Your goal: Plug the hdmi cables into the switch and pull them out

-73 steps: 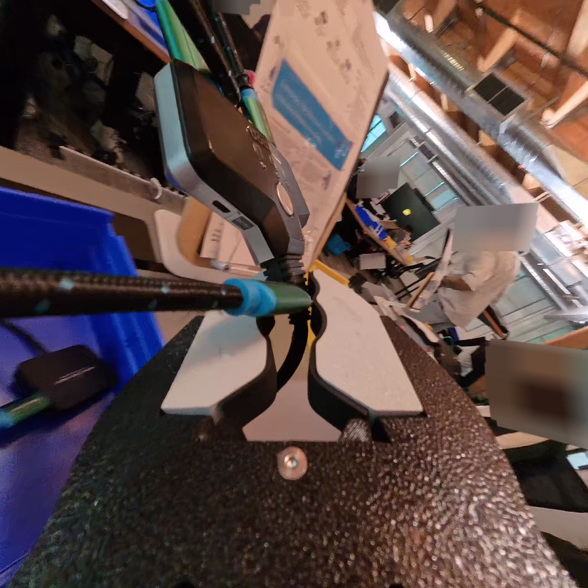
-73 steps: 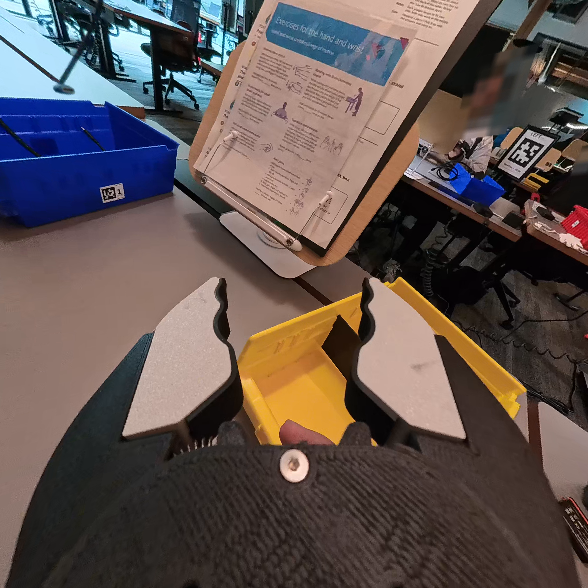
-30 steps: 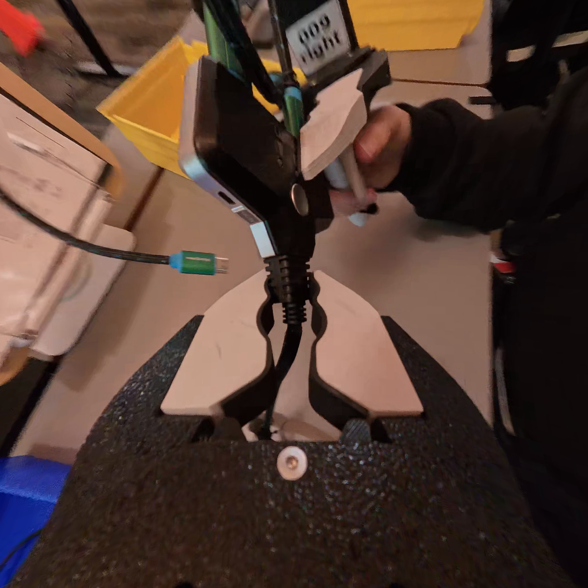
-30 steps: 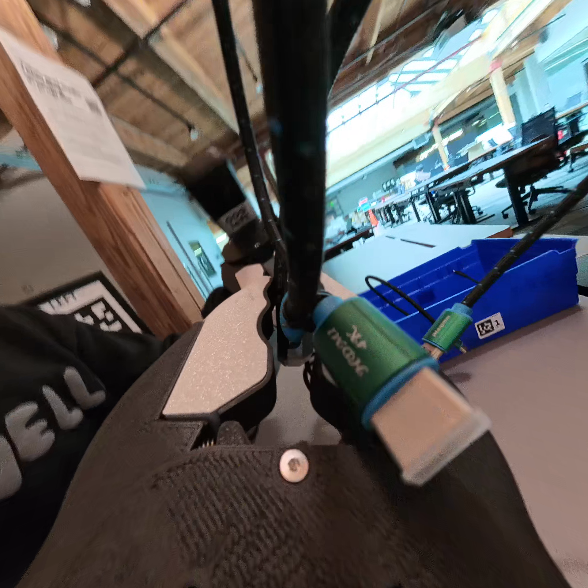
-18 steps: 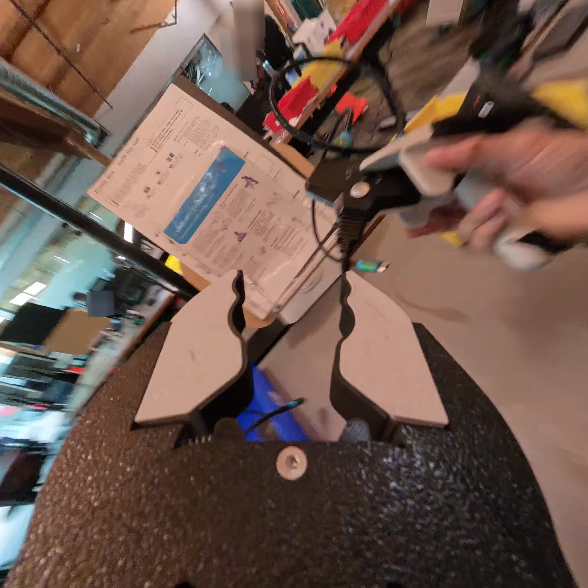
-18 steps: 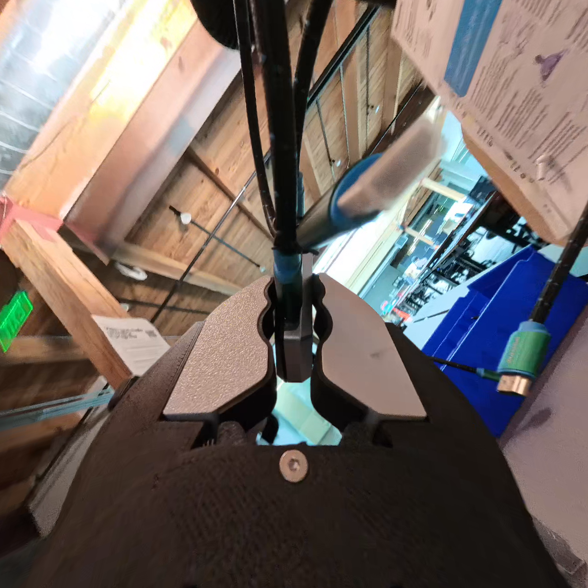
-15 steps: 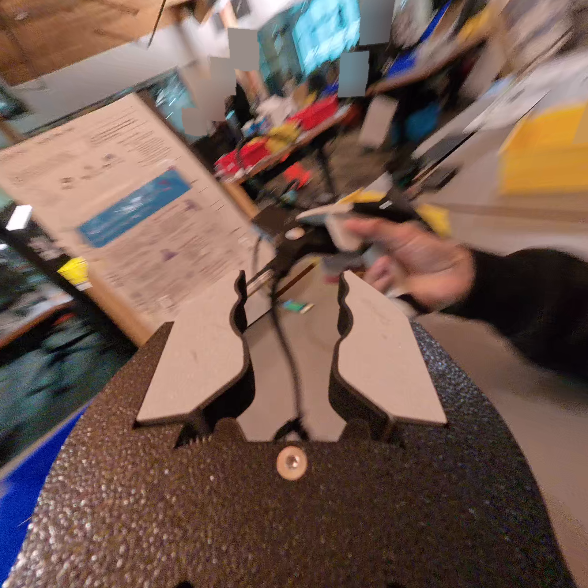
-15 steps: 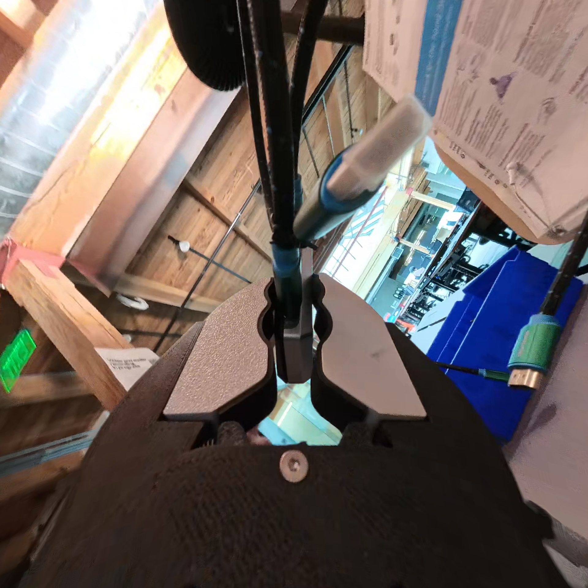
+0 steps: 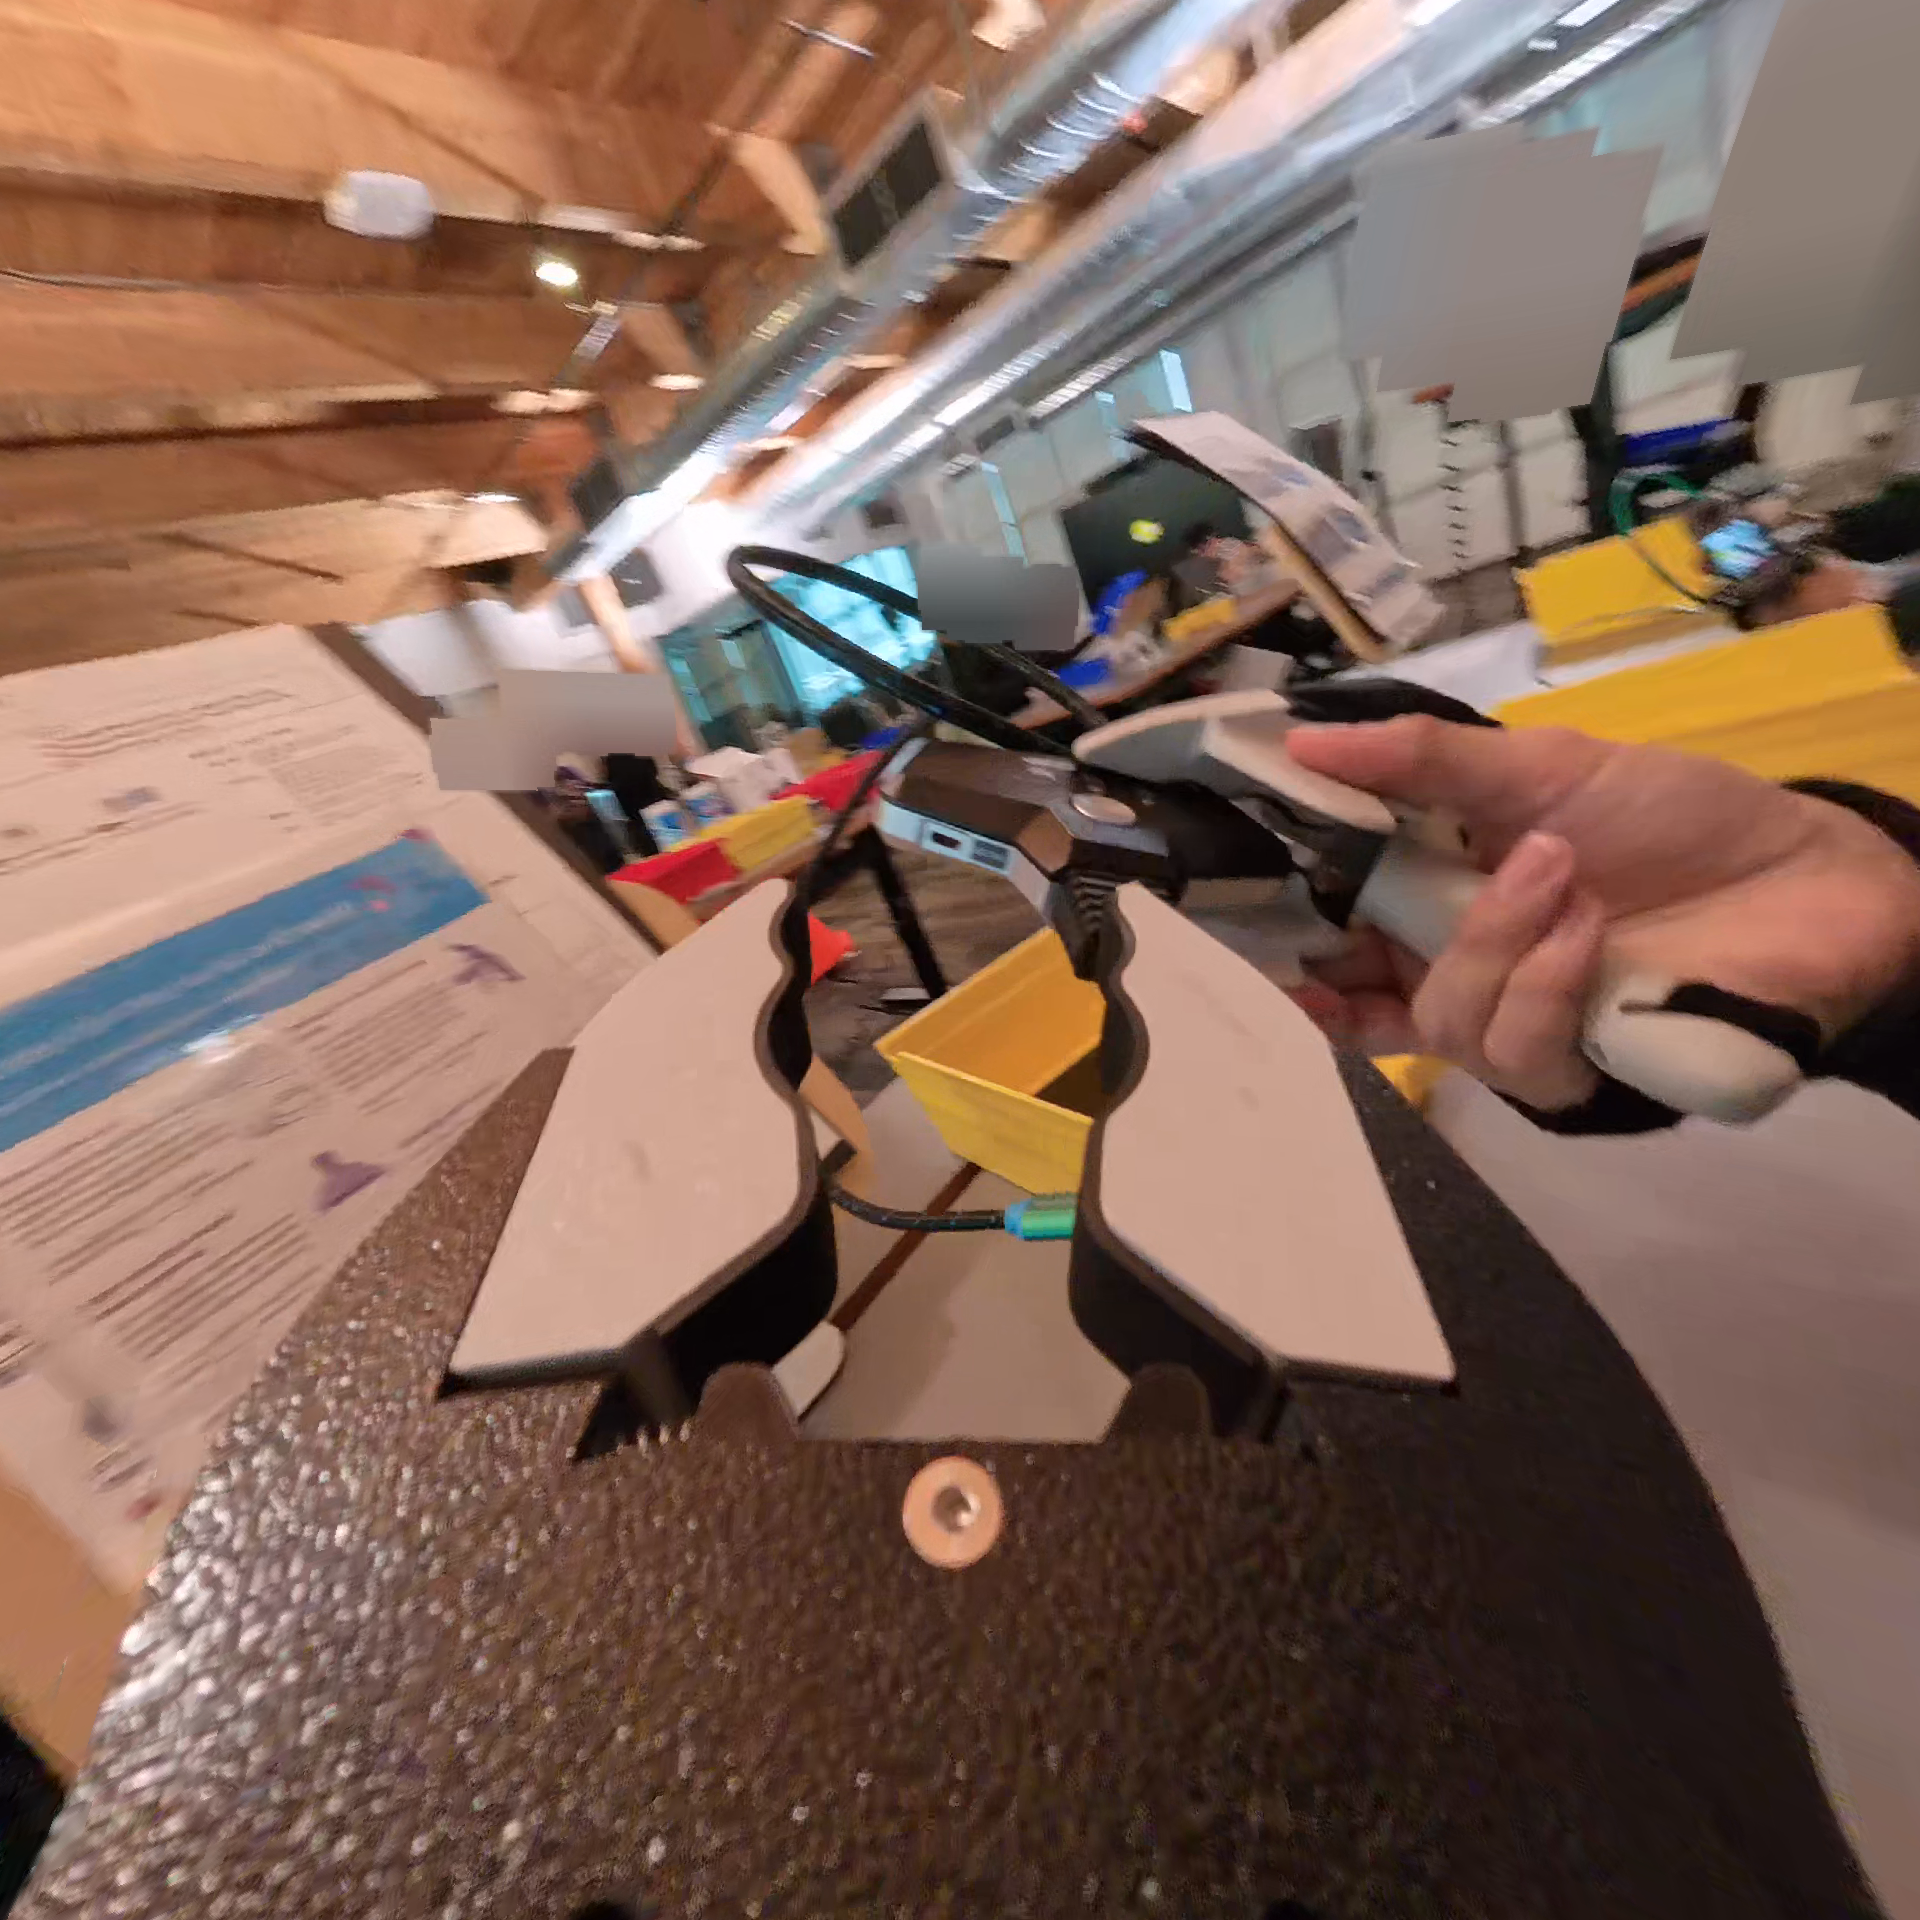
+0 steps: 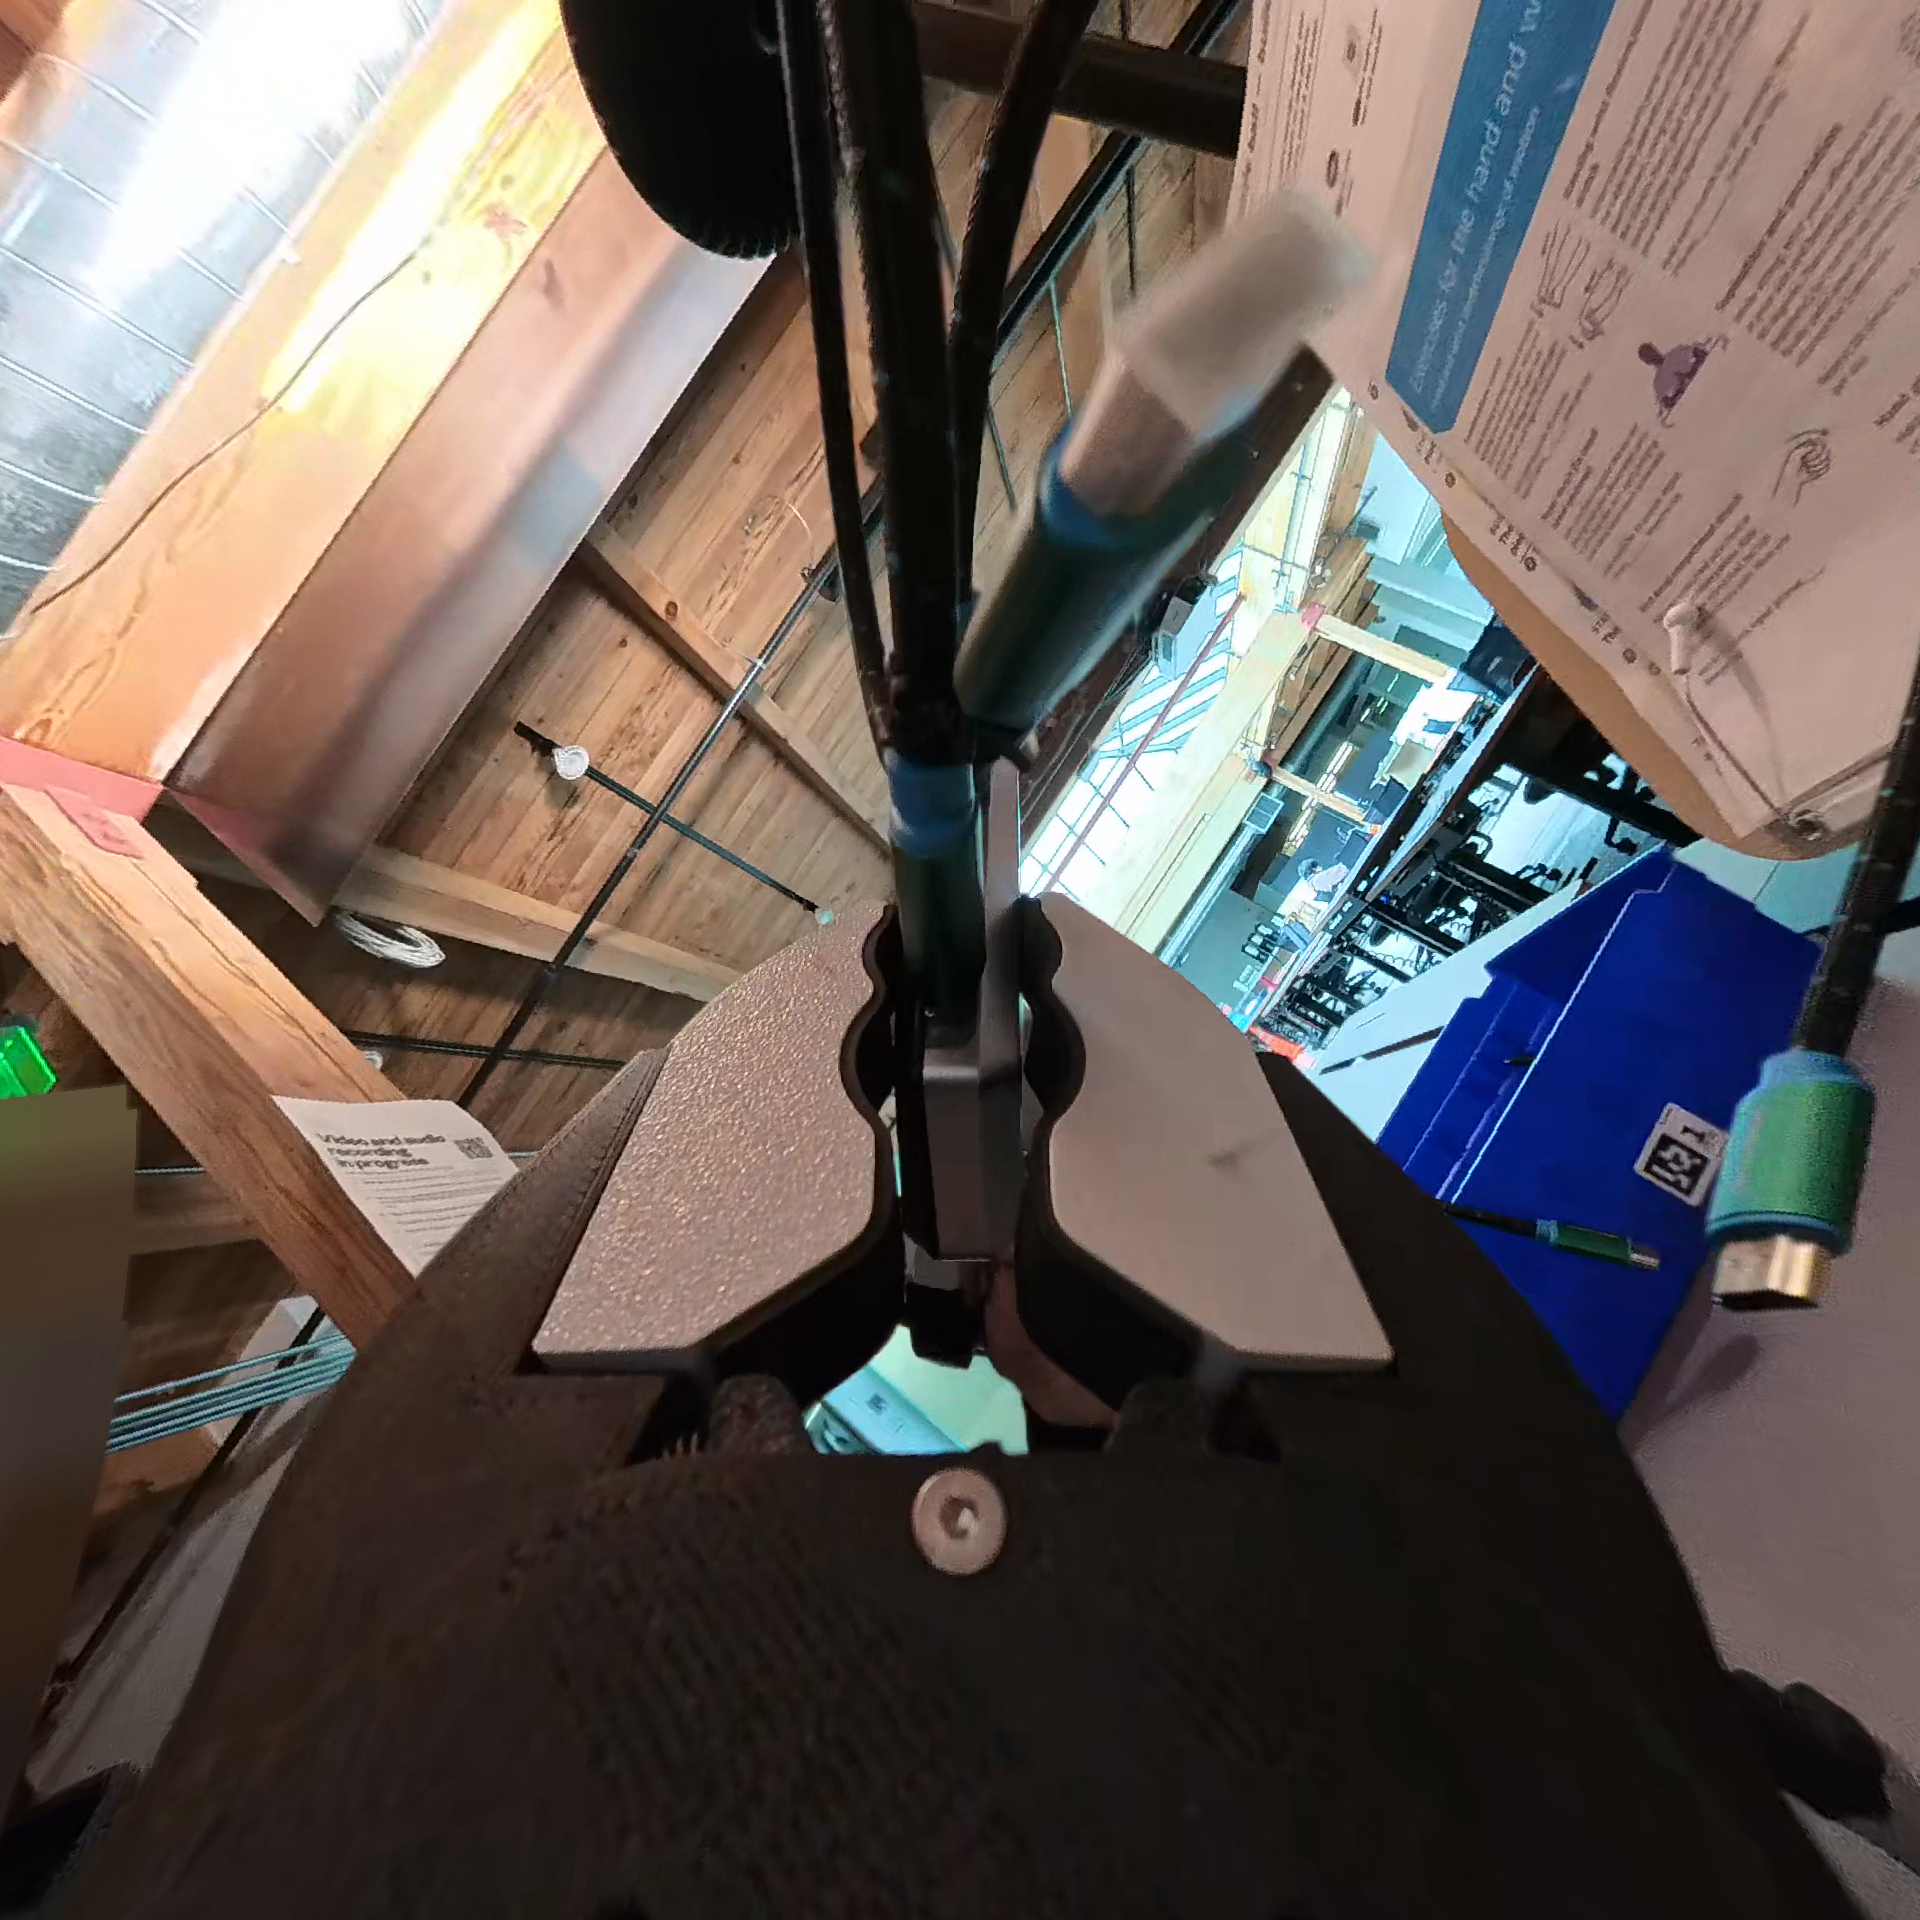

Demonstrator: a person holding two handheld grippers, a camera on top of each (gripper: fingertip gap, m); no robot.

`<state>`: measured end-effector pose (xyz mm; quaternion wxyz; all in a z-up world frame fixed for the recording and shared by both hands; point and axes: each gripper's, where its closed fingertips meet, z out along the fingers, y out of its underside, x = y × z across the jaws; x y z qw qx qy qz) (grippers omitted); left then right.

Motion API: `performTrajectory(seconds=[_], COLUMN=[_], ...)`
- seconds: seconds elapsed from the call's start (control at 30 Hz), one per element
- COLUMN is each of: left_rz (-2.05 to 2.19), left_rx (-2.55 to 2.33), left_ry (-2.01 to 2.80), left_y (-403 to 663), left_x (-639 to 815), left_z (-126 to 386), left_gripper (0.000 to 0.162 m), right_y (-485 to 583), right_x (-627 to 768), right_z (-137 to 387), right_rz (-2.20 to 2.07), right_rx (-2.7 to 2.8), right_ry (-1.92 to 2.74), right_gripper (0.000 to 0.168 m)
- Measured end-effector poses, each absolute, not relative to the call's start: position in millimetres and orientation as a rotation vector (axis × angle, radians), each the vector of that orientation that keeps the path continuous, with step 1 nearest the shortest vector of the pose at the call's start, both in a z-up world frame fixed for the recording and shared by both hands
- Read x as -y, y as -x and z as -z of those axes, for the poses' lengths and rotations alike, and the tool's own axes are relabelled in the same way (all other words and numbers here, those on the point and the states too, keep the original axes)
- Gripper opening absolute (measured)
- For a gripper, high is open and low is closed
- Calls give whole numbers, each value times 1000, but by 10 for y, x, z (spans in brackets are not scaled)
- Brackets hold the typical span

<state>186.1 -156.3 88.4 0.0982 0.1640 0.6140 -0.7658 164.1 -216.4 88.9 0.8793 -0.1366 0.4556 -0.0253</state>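
In the left wrist view my left gripper (image 9: 951, 914) is open and empty, its fingers wide apart. Just beyond its tips, my right gripper (image 9: 1195, 748), held by a hand, grips the black switch (image 9: 977, 821) with its silver port edge. A black cable's ribbed boot (image 9: 1081, 914) comes out of the switch beside my left gripper's right fingertip. A green HDMI plug (image 9: 1039, 1216) lies on the table below. In the right wrist view my right gripper (image 10: 956, 935) is shut on the switch (image 10: 961, 1132). A capped HDMI plug (image 10: 1143, 468) hangs above, and another green plug (image 10: 1787, 1174) dangles at the right.
A yellow bin (image 9: 997, 1070) stands on the table beyond my left gripper. A blue bin (image 10: 1621, 1091) sits at the right, with a small green plug (image 10: 1590, 1242) lying by it. A poster board (image 9: 208, 987) stands at the left. Wooden beams are overhead.
My left gripper let go of the black cable's boot, opened wide and drew back, tilting upward. My right gripper kept hold of the switch and tilted it up.
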Motion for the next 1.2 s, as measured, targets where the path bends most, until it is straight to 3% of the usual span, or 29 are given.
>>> performTrajectory(seconds=[0.13, 0.27, 0.5, 0.6, 0.77, 1.0, 1.2], left_rz=[2348, 2276, 1781, 1940, 1950, 2116, 2127], left_rx=[-1818, -1911, -2261, -2238, -2127, -1818, -1673], left_ry=[-672, -758, -295, -233, -96, -583, -663], left_y=[-1719, -1608, -1594, -1281, -1472, -1307, -1369], left_x=[1669, 1729, 1802, 1788, 2062, 2028, 1862], left_z=[-803, -736, -617, -826, -728, -848, -936], left_gripper=[30, 35, 38, 34, 36, 32, 27], right_y=[-1635, -1624, -1535, -1445, -1369, -1345, -1370], right_x=[2266, 2418, 2733, 2803, 2655, 2428, 2245], right_z=[-864, -834, -779, -846, -988, -1111, -1168], right_rz=[16, 59, 178, 220, 187, 38, -7], right_rx=[-959, -964, -971, -960, -919, -855, -820], right_ry=[251, 181, 33, 15, 38, 45, 89], right_gripper=[22, 22, 22, 21, 21, 21, 21])
